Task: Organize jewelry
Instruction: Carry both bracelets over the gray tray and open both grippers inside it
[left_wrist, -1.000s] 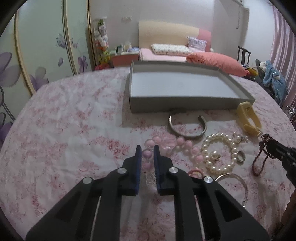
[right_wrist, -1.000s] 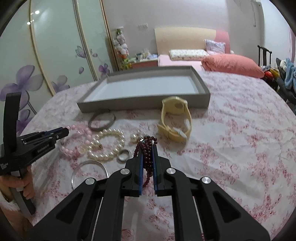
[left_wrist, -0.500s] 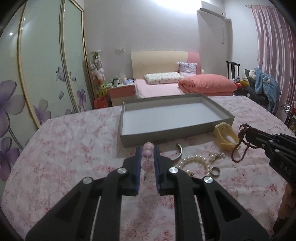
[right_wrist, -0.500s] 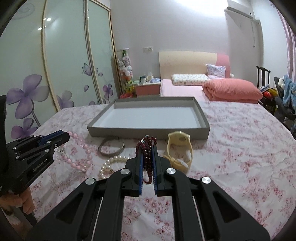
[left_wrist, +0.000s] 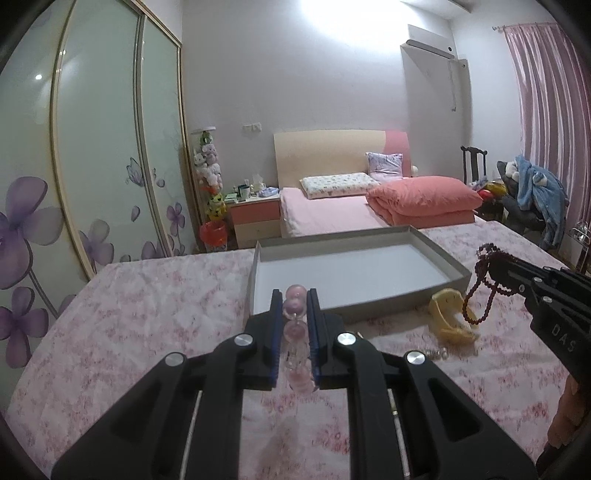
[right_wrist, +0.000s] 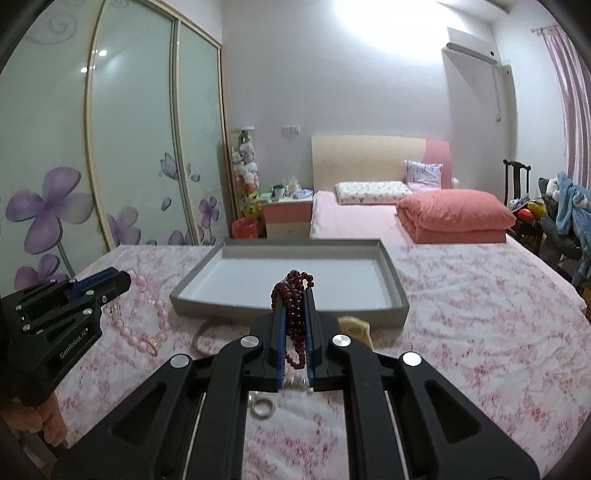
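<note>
Left hand-held gripper (left_wrist: 294, 295) clamps pink glass-bead bracelet (left_wrist: 295, 314); right hand-held gripper (right_wrist: 294, 295) clamps dark red bead bracelet (right_wrist: 293, 306); shallow grey tray (right_wrist: 391, 275) ahead.

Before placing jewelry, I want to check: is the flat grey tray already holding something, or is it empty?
Empty: the flat grey tray shows only its bare pale floor in both wrist views.

Dim, pinkish room, overhead glare on the wall, fisheye-bent edges.

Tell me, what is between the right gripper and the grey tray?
In the right wrist view, only the yellow watch on the floral cloth lies between the right gripper and the grey tray.
</note>
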